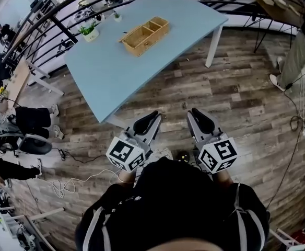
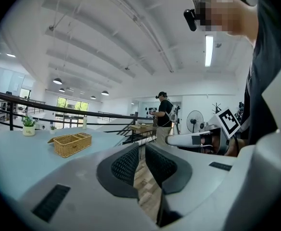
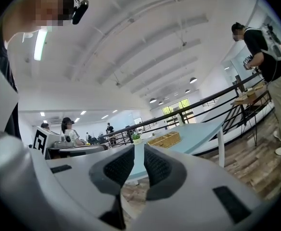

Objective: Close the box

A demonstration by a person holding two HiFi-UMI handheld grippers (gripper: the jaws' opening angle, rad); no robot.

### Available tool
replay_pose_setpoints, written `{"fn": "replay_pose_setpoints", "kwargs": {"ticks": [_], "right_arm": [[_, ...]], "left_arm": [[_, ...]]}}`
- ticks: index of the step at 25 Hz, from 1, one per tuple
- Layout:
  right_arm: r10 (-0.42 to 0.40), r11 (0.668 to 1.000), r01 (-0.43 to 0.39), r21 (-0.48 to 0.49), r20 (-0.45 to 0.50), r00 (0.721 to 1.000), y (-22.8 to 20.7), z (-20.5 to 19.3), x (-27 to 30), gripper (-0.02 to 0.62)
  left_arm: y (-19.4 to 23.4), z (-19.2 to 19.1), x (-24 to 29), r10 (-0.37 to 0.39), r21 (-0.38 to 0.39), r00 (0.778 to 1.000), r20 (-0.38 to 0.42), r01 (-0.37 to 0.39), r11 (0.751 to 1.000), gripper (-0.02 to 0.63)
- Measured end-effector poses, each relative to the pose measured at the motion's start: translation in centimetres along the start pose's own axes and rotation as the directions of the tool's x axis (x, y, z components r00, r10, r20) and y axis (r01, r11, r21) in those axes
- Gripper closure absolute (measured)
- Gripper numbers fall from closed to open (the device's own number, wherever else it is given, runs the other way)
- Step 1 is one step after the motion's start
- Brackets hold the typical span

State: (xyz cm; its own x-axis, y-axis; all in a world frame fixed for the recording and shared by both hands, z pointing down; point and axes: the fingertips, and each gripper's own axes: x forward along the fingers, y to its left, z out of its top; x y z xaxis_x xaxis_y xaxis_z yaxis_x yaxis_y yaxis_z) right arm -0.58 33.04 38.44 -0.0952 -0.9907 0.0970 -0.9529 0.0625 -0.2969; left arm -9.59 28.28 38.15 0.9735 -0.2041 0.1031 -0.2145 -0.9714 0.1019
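Observation:
A woven wicker box with two compartments lies open on the pale blue table, far ahead of me. It also shows small in the left gripper view, box, and in the right gripper view, box. Both grippers are held close to the person's body over the wooden floor, well short of the table. The left gripper has its jaws shut with nothing between them. The right gripper stands beside it, its pads nearly touching and holding nothing.
A small potted plant stands on the table's far left, next to a black railing. Another person stands at the right by a second table. Cables and gear lie on the floor at the left.

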Motion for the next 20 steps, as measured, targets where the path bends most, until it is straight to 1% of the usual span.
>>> {"fn": "replay_pose_setpoints", "kwargs": {"ticks": [4,8,12,20], "right_arm": [[0.003,1.0,-0.003,-0.003,-0.02,1.0,-0.4,-0.2,0.4,0.526],[-0.002,1.0,0.002,-0.006,-0.026,1.0,-1.5,0.3,1.6,0.525],[-0.019,1.0,0.018,-0.015,-0.027,0.999,-2.8,1.0,3.5,0.522],[-0.012,1.0,0.011,-0.025,-0.046,0.999,-4.8,2.5,9.4,0.52]], "left_arm": [[0.3,0.2,0.8,-0.01,-0.006,1.0,0.011,0.01,1.0,0.583],[1.7,0.1,2.2,-0.015,-0.01,1.0,0.009,0.015,1.0,0.583],[3.8,0.6,4.0,-0.022,-0.009,1.0,0.011,0.022,1.0,0.581],[9.4,1.5,7.2,-0.017,-0.028,1.0,0.02,0.017,0.999,0.581]]}}
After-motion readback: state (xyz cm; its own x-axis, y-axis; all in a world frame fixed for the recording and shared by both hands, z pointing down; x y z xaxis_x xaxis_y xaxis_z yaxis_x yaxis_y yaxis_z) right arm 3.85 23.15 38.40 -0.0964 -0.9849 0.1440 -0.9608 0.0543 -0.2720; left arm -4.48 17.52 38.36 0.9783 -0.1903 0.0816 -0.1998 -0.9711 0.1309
